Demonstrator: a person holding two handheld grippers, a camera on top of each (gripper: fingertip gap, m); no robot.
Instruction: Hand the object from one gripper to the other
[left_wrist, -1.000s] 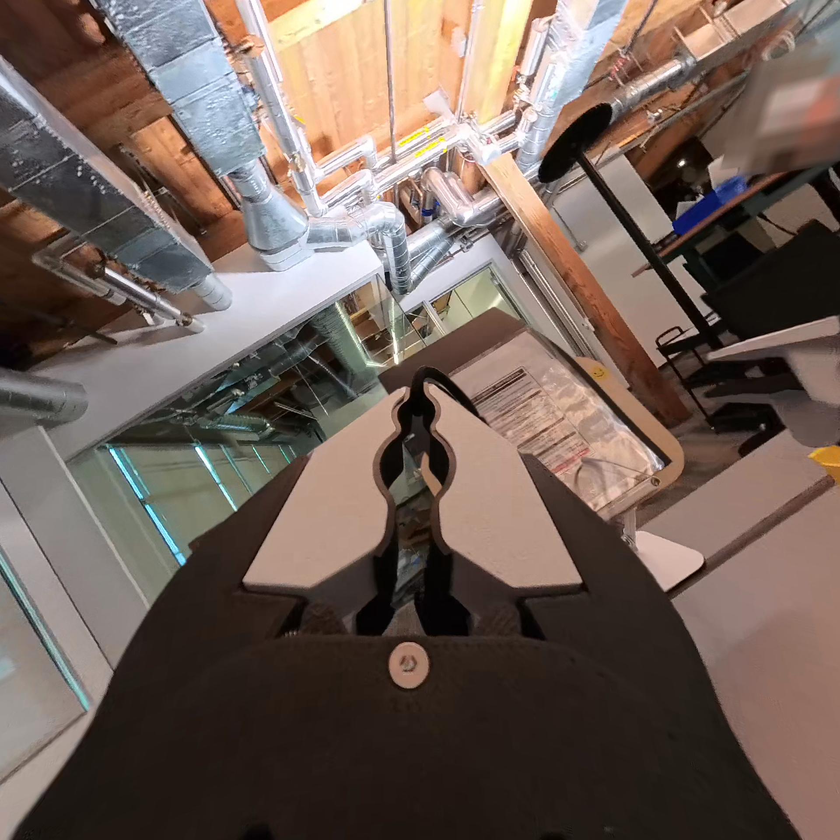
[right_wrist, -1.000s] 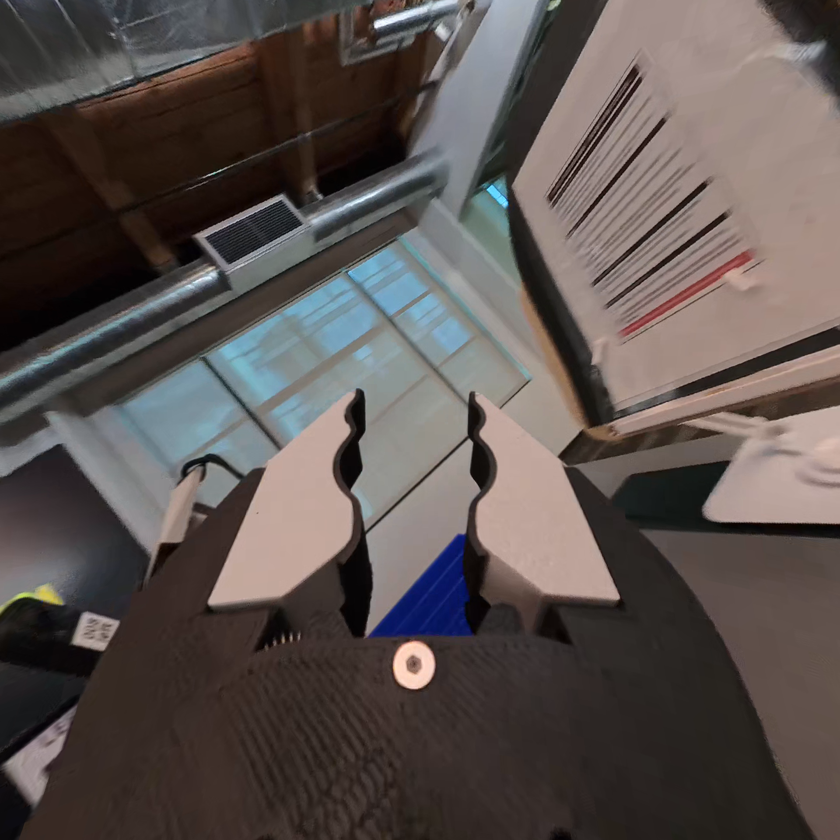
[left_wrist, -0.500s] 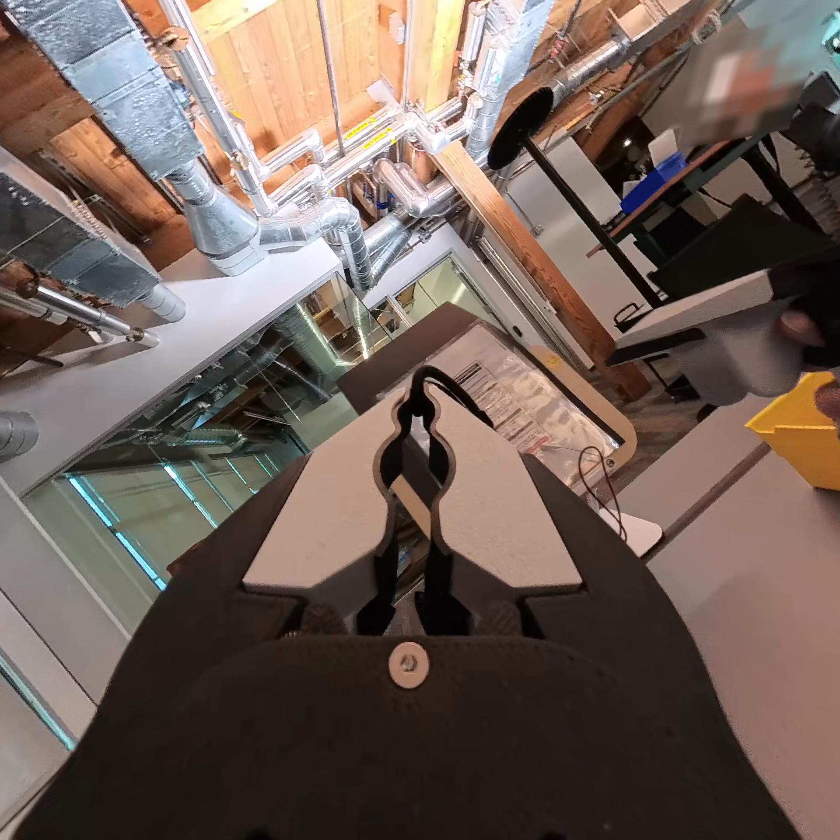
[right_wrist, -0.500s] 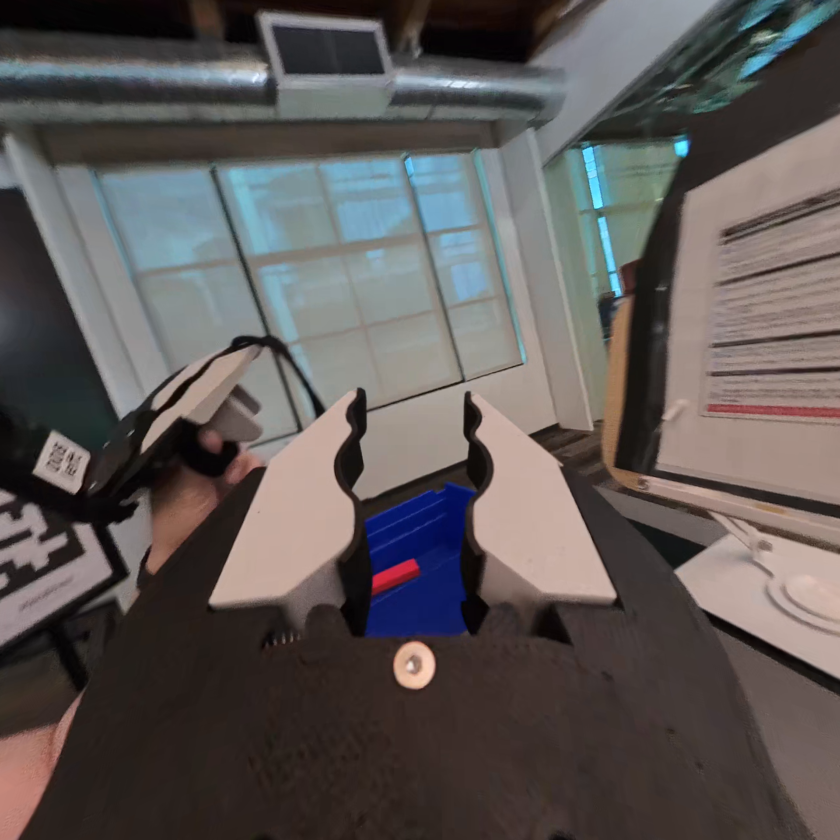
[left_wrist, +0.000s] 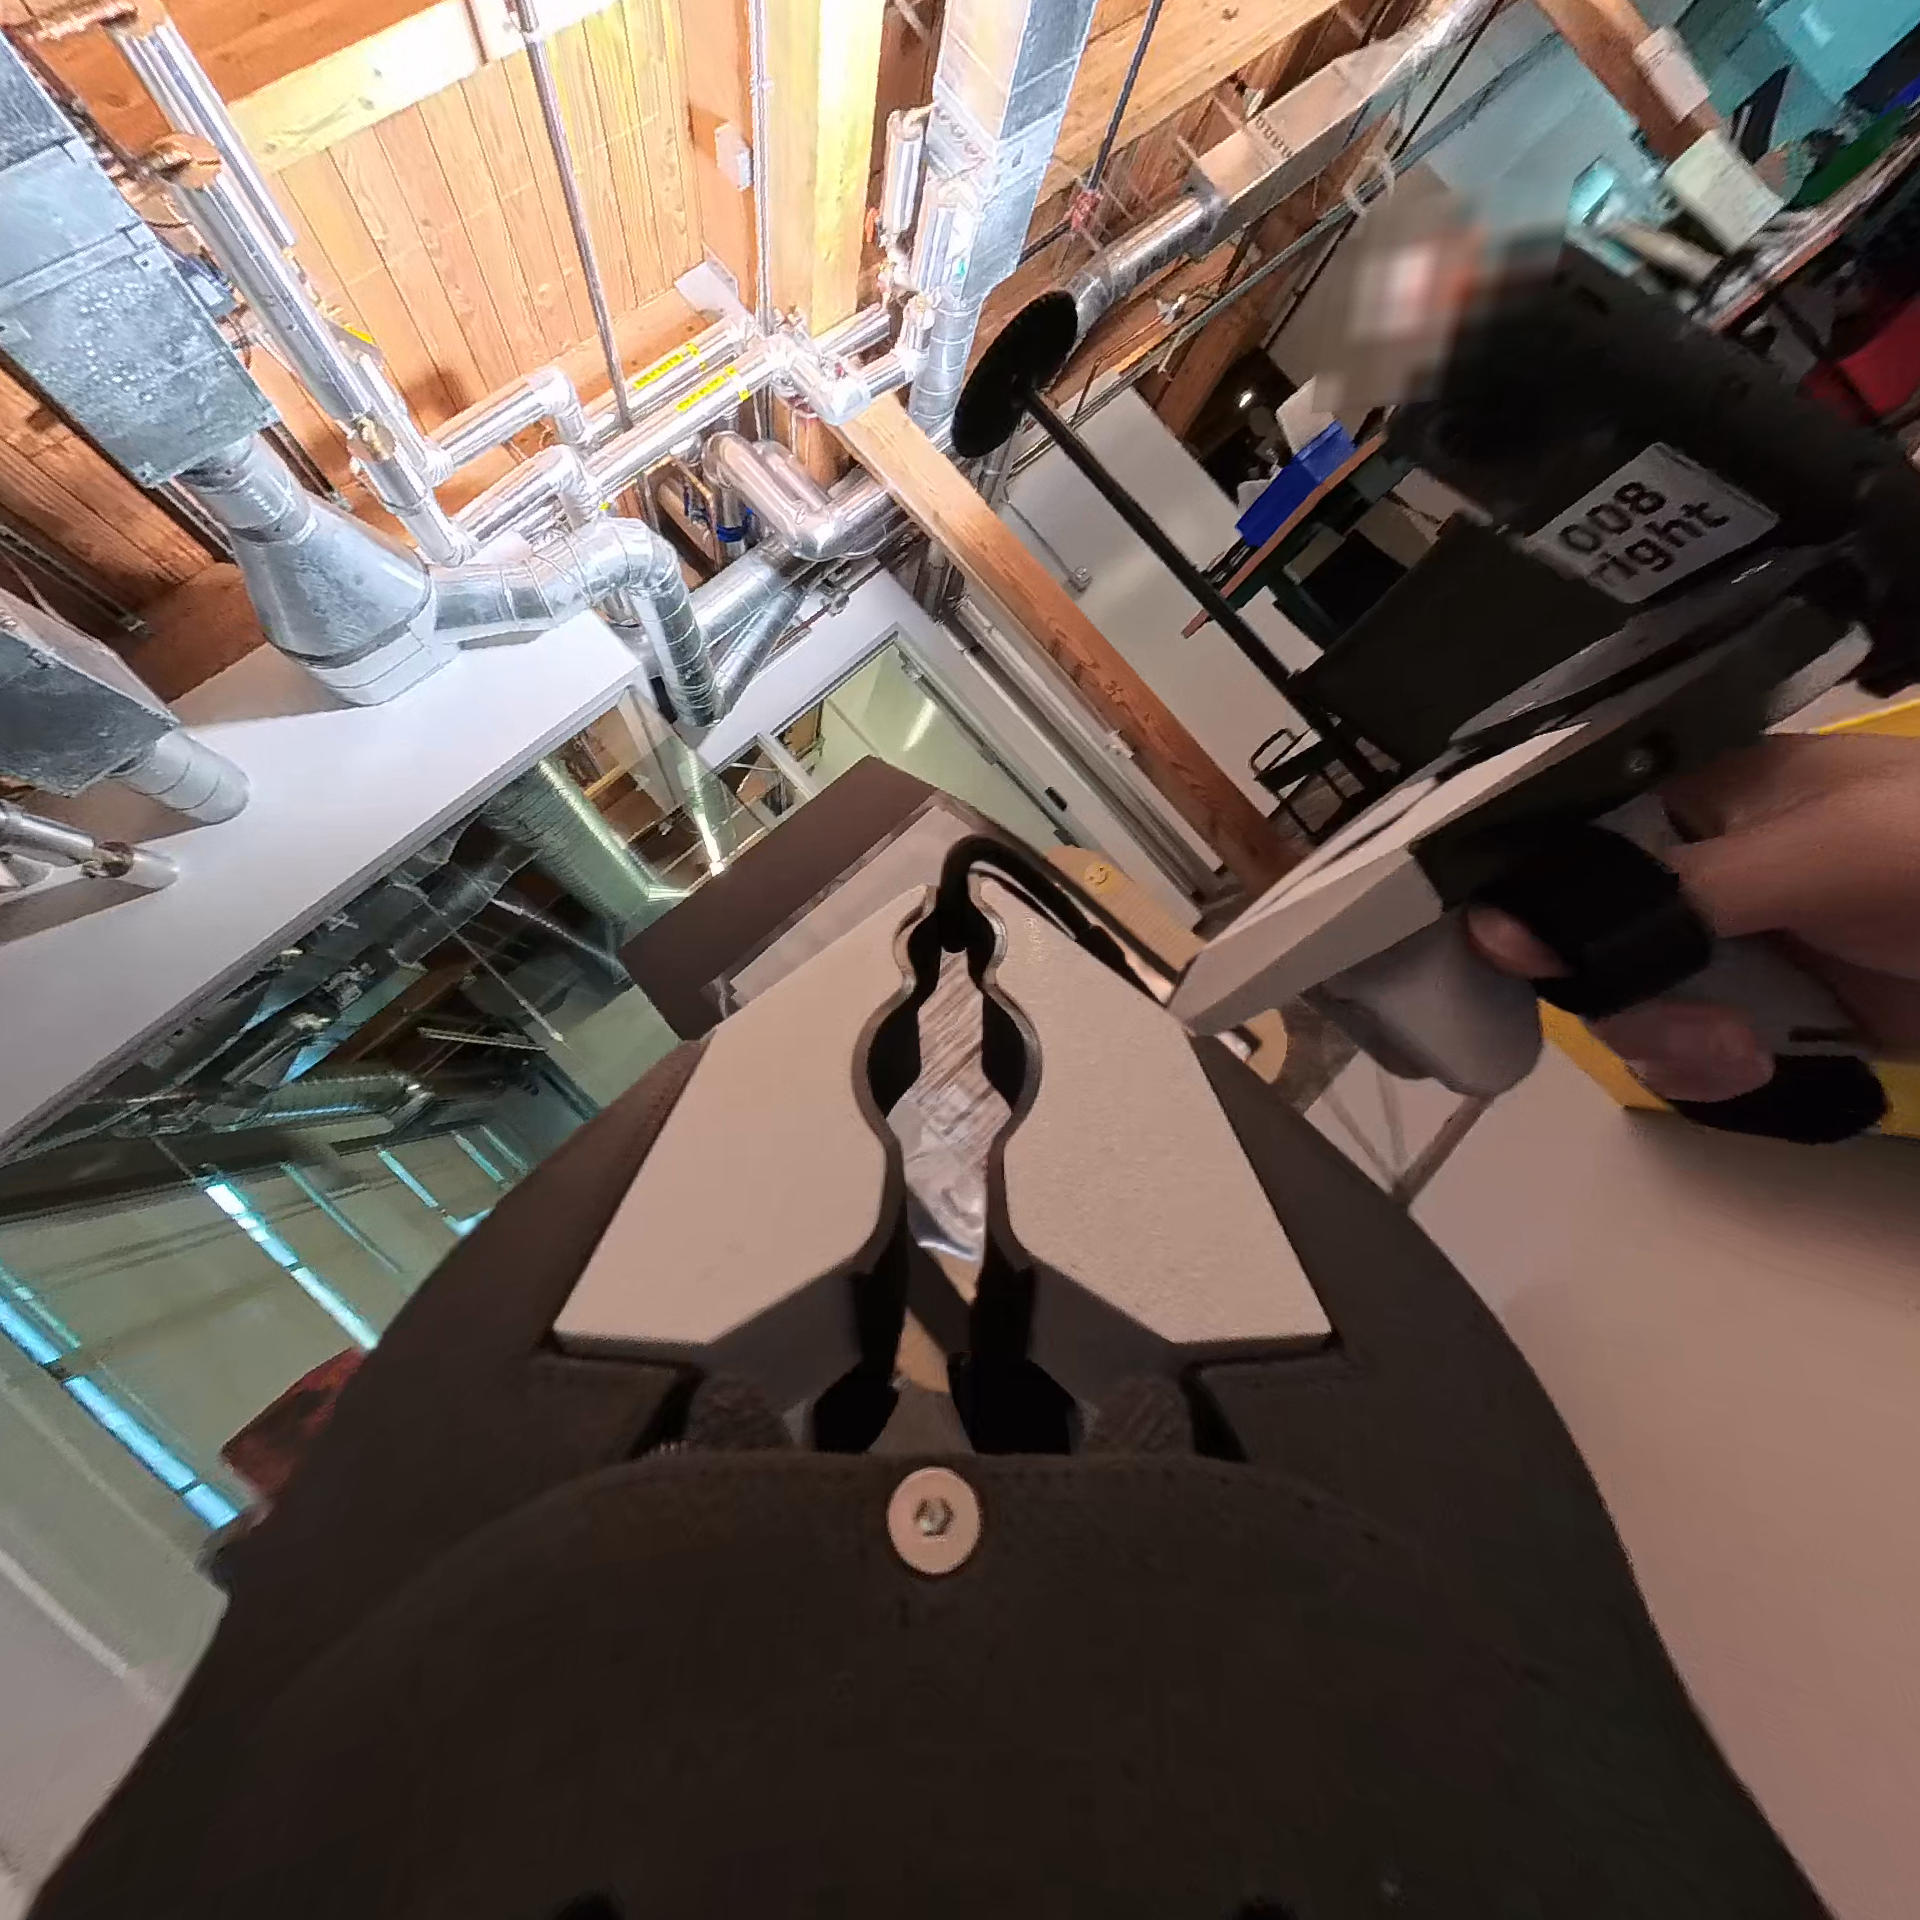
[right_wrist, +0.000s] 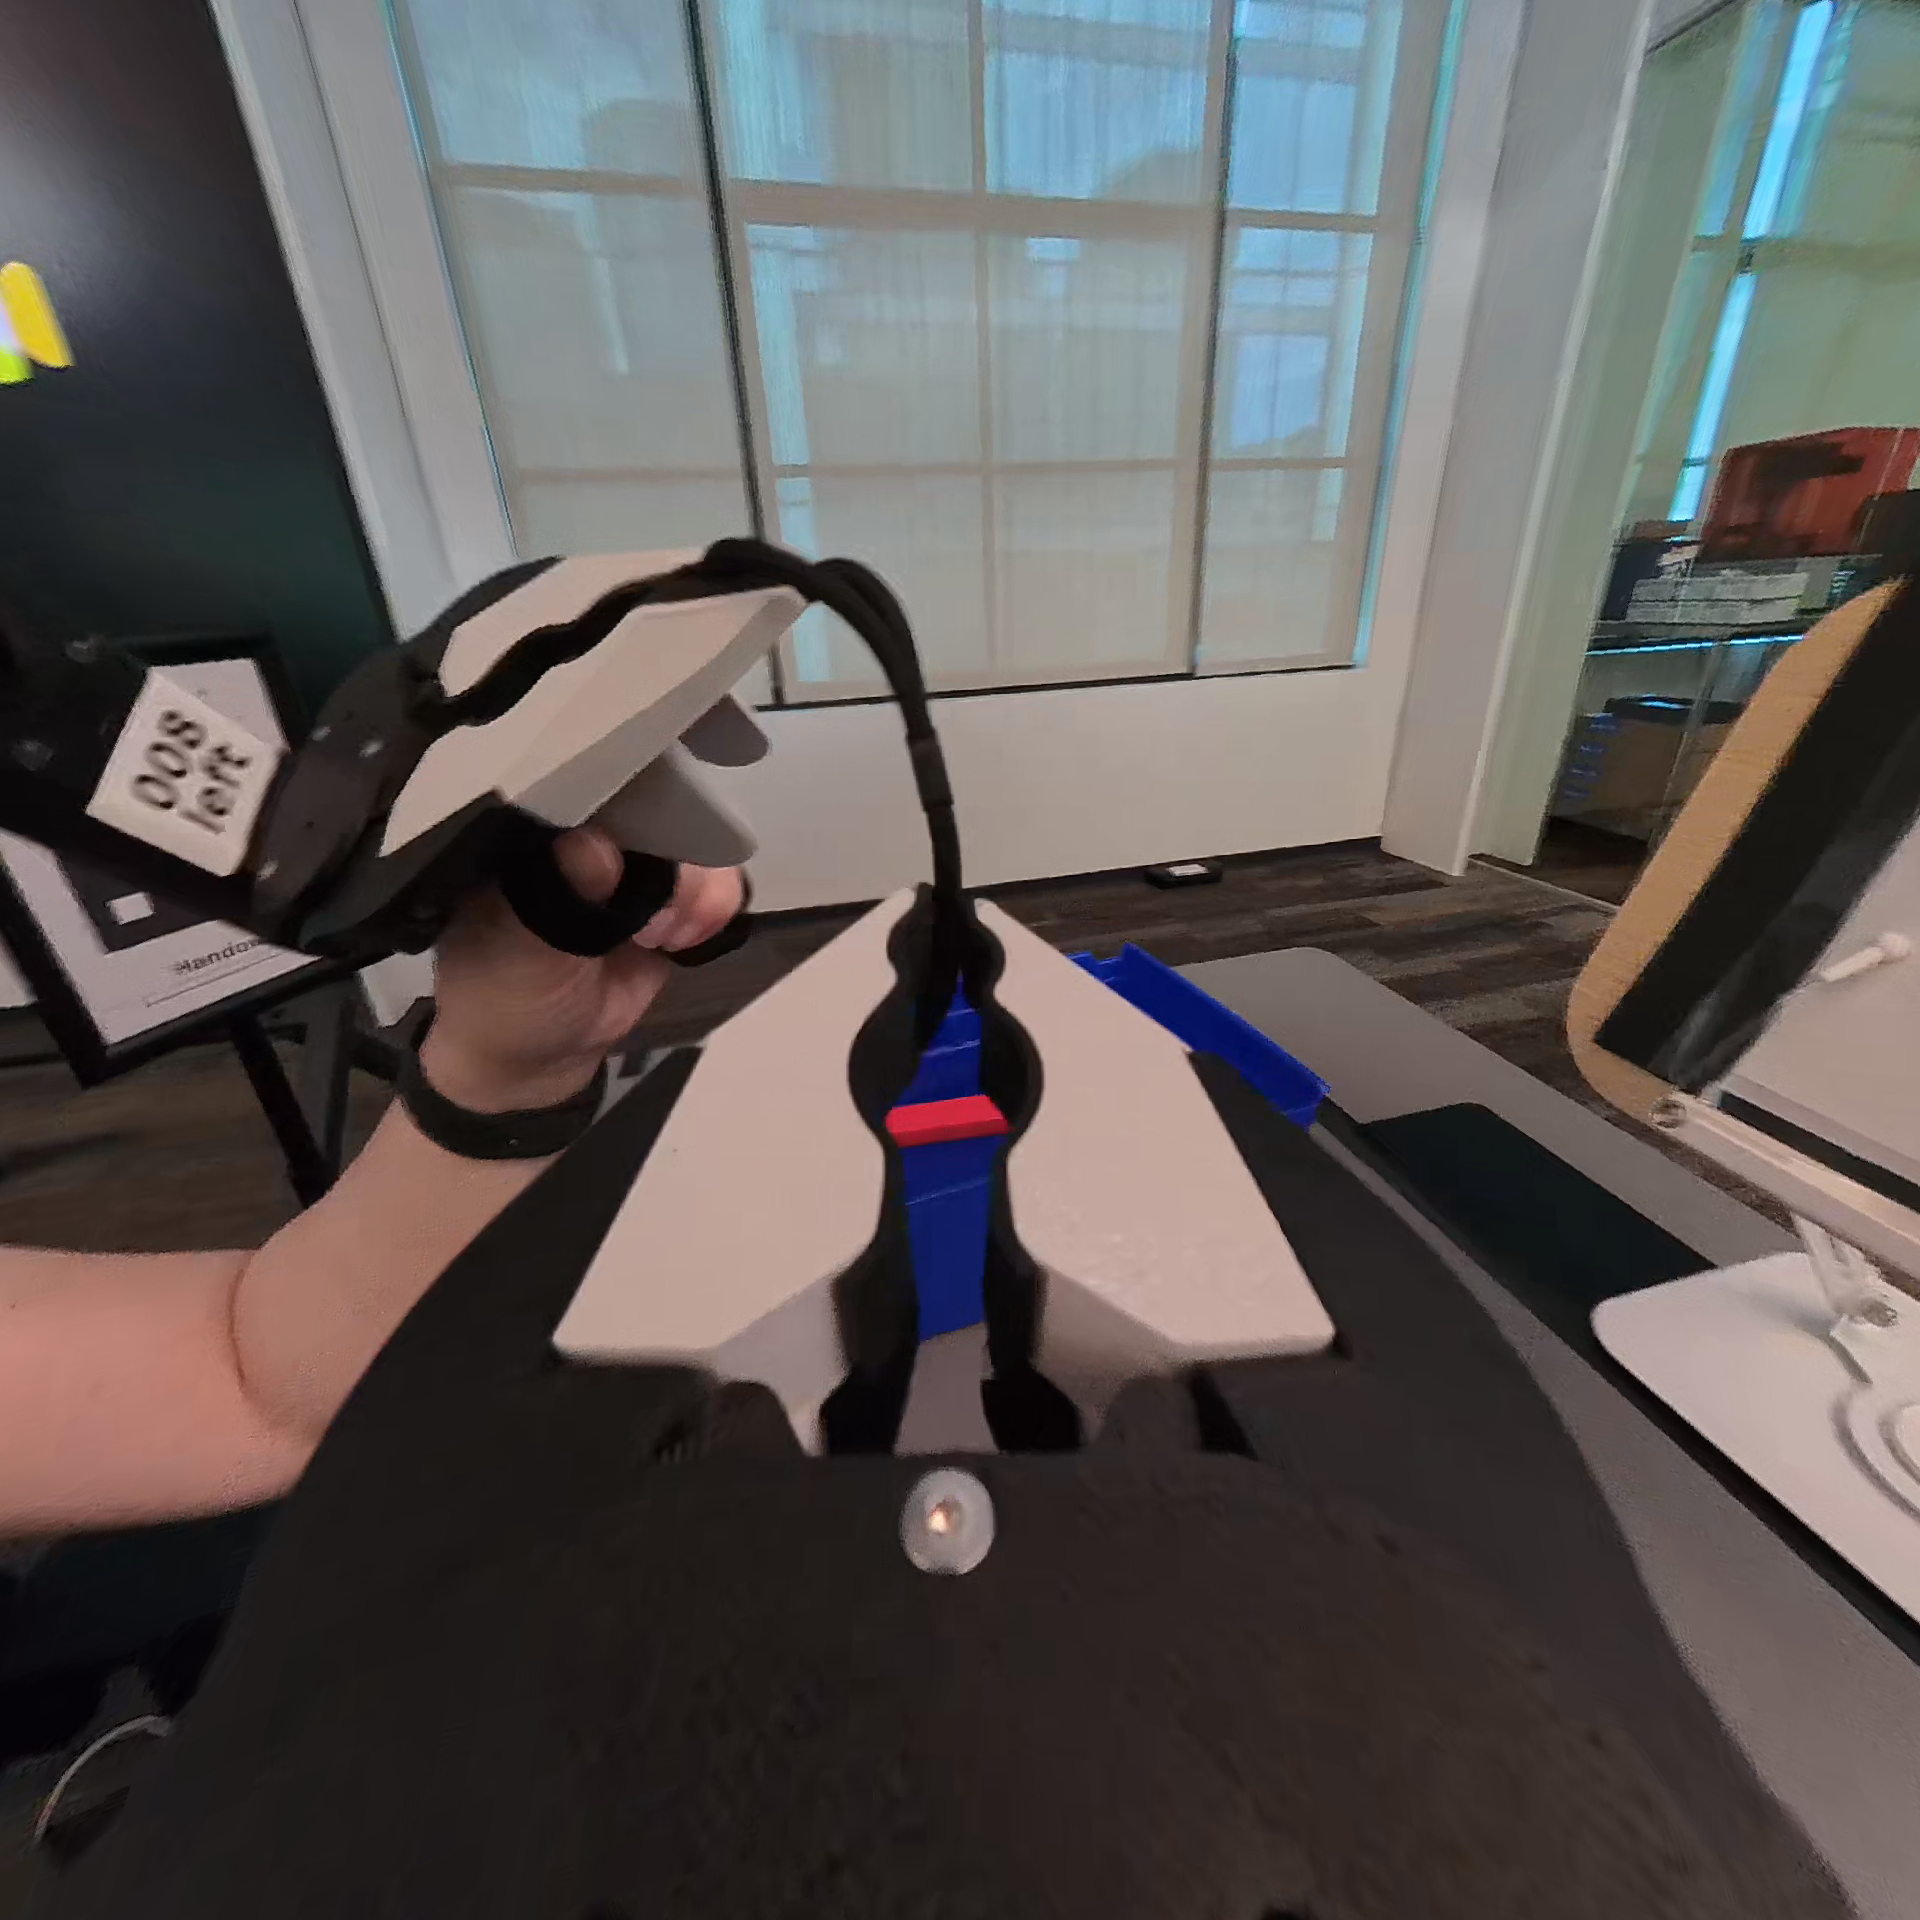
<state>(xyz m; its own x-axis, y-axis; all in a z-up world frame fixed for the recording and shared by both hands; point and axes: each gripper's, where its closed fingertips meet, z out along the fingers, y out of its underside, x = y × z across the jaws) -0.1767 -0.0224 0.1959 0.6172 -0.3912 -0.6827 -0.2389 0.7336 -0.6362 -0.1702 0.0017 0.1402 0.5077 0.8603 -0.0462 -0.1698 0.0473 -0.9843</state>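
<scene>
Both tools (right_wrist: 940, 925) clamped on black cord (right_wrist: 930, 748)

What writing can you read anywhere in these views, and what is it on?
I won't quote writing; here is where it sits:
White side label on right gripper: legible.
White cube label on left gripper: legible.
White framed sheet behind it: blurred.
Yellow pipe tags: too small.

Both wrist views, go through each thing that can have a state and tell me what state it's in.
left gripper: shut on black cord
right gripper: shut on black cord
black cord: arched between both grippers, held at each end
blue bin: on the table, open-topped
red block: lying in the blue bin
</scene>
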